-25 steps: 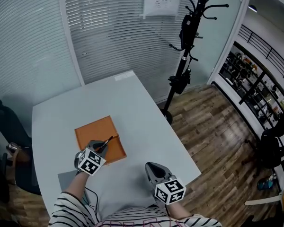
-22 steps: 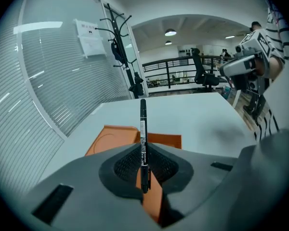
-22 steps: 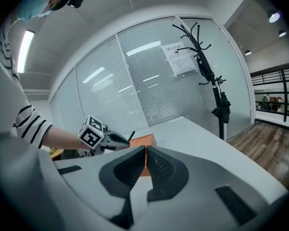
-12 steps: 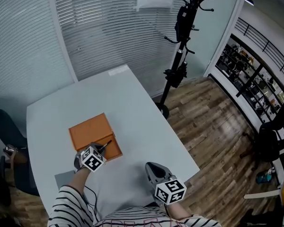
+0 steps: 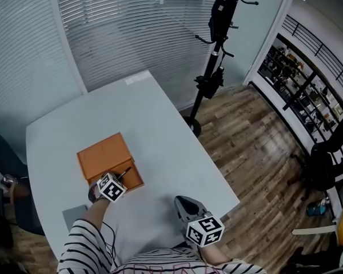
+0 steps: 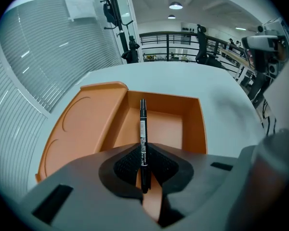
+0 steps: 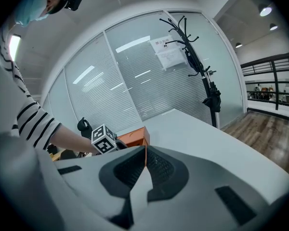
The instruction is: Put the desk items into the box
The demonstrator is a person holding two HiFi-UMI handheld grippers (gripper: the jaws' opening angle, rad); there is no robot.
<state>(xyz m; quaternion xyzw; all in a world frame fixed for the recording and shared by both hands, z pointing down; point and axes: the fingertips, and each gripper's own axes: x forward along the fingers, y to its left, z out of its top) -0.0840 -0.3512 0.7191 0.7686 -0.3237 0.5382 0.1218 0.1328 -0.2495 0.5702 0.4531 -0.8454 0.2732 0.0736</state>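
Observation:
An orange box [image 5: 103, 156] lies open on the white table [image 5: 160, 136], its lid [image 6: 79, 124] folded out to the left. My left gripper [image 5: 115, 181] is shut on a black pen [image 6: 143, 129]. The pen sticks out forward over the box's open compartment [image 6: 164, 124], at its near end. Near the table's front edge my right gripper [image 5: 184, 202] is shut with nothing between its jaws. It stands apart from the box, to the right. In the right gripper view the orange box [image 7: 135, 136] and the left gripper's marker cube [image 7: 104, 139] show beyond the right gripper [image 7: 145, 150].
A flat grey item [image 5: 74, 214] lies on the table by my left arm. A black coat stand [image 5: 216, 44] rises off the table's far right side. Blinds and glass walls stand behind the table. The wood floor [image 5: 257, 153] lies to the right.
The head view has swung, so everything sits a little further left and up. The left gripper still holds the pen over the box's near end. The right gripper has not moved.

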